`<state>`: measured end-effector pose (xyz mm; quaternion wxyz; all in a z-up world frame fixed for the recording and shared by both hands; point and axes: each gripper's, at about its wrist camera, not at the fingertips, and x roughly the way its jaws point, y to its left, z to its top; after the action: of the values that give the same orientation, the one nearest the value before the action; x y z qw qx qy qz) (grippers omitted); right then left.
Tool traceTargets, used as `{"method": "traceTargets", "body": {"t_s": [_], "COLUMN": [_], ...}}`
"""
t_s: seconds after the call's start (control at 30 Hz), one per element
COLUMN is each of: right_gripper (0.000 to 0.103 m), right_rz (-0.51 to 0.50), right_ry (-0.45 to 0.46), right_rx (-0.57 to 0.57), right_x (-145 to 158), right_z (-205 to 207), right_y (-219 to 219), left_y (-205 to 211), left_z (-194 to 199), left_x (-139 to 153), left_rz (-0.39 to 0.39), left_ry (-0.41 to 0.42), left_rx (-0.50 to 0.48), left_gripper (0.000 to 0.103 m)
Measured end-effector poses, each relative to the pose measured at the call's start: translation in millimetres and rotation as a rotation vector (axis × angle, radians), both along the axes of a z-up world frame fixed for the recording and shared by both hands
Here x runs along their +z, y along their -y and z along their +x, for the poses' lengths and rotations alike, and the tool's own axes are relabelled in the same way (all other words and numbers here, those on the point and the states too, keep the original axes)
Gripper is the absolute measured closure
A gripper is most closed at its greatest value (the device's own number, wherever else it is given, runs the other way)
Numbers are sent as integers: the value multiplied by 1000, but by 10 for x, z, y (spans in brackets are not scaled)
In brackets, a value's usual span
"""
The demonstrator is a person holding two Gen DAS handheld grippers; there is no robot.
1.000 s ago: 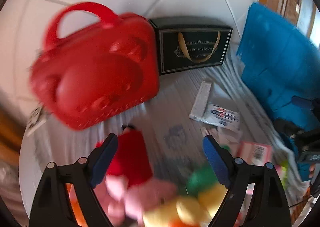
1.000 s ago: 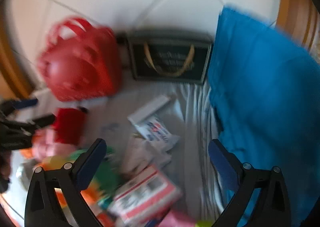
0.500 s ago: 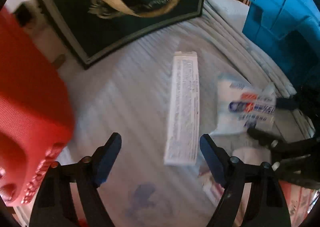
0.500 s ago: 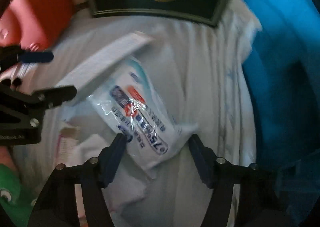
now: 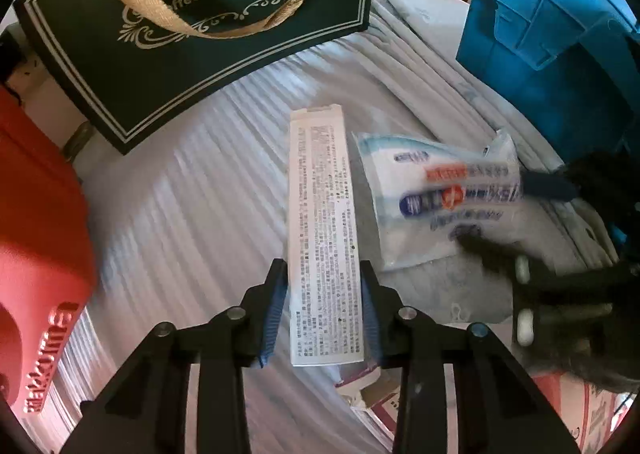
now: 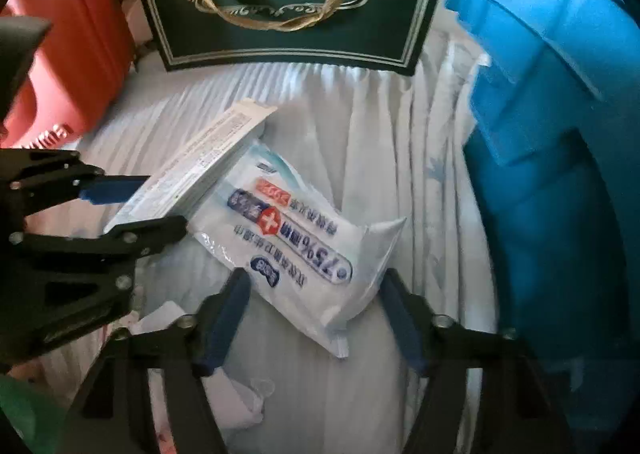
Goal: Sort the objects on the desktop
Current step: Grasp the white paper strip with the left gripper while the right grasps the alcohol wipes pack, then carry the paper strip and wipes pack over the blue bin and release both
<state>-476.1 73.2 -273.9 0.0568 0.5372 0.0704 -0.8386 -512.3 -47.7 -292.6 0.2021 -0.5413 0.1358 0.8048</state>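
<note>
We see the left gripper (image 5: pixel 325 308) clamping a long white printed carton (image 5: pixel 322 221) on a ribbed white cloth (image 5: pixel 192 189). The right gripper (image 6: pixel 316 318) gapes around a white plastic wipes pack (image 6: pixel 296 242).

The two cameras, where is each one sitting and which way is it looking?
Left wrist: sits on the left gripper, looking forward and down at a long white box between its own fingers.
Right wrist: sits on the right gripper, looking down at a wipes pack between its own fingers.
Both show the box, the pack, the green gift box, the blue bin, and each other's gripper.
</note>
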Motion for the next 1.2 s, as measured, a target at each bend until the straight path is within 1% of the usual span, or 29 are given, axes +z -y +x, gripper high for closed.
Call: {"method": "traceTargets", "body": {"t_s": [0.03, 0.07, 0.13, 0.17, 0.27, 0.37, 0.43, 0.5, 0.57, 0.63, 0.8, 0.83, 0.93, 1.03, 1.07, 1.2], "right_gripper": [63, 70, 77, 78, 80, 80, 80, 80, 80, 80, 80, 80, 80, 80, 80, 80], "right_rz": [-13, -30, -51, -63, -83, -91, -91, -89, -83, -84, -80, -78, -67, -76, -75, -50], "right_ry": [3, 4, -11, -19, -45, -88, -133, -164, -216, -251, -362, -380, -454, -517, -536, -607], "right_rx": [3, 0, -1, 1, 24, 38, 44, 44, 37, 37, 22, 12, -32, -79, -94, -174], "right_x": [-21, -3, 65, 114, 250, 464, 691, 855, 1118, 1309, 1946, 2065, 2444, 2759, 2862, 3216], "right_z": [-44, -48, -29, -7, 61, 170, 272, 327, 456, 560, 1018, 1122, 1496, 1870, 2016, 2597], "right_y": [57, 44, 41, 42, 115, 189, 217, 241, 248, 245, 227, 202, 71, -135, -203, -541], "left_y": [8, 23, 77, 113, 197, 269, 347, 397, 446, 442, 410, 392, 306, 108, -27, -399], "left_z": [8, 22, 45, 68, 145, 248, 328, 424, 578, 691, 1191, 1328, 1677, 1979, 2058, 2466], "left_x": [11, 30, 83, 135, 321, 596, 815, 1040, 1293, 1486, 2094, 2238, 2552, 2820, 2886, 3196], "left_rz": [-11, -22, -27, -25, -22, -31, -20, -12, -3, 11, 39, 48, 65, 76, 84, 123], "left_ry": [-3, -5, -5, -10, -33, -87, -107, -133, -166, -196, -286, -309, -357, -404, -419, -471], "left_rx": [6, 11, 18, 24, 38, 45, 55, 68, 78, 87, 91, 88, 82, 63, 53, -5], "left_gripper": [69, 69, 69, 69, 69, 69, 69, 69, 69, 69, 69, 69, 69, 69, 69, 69]}}
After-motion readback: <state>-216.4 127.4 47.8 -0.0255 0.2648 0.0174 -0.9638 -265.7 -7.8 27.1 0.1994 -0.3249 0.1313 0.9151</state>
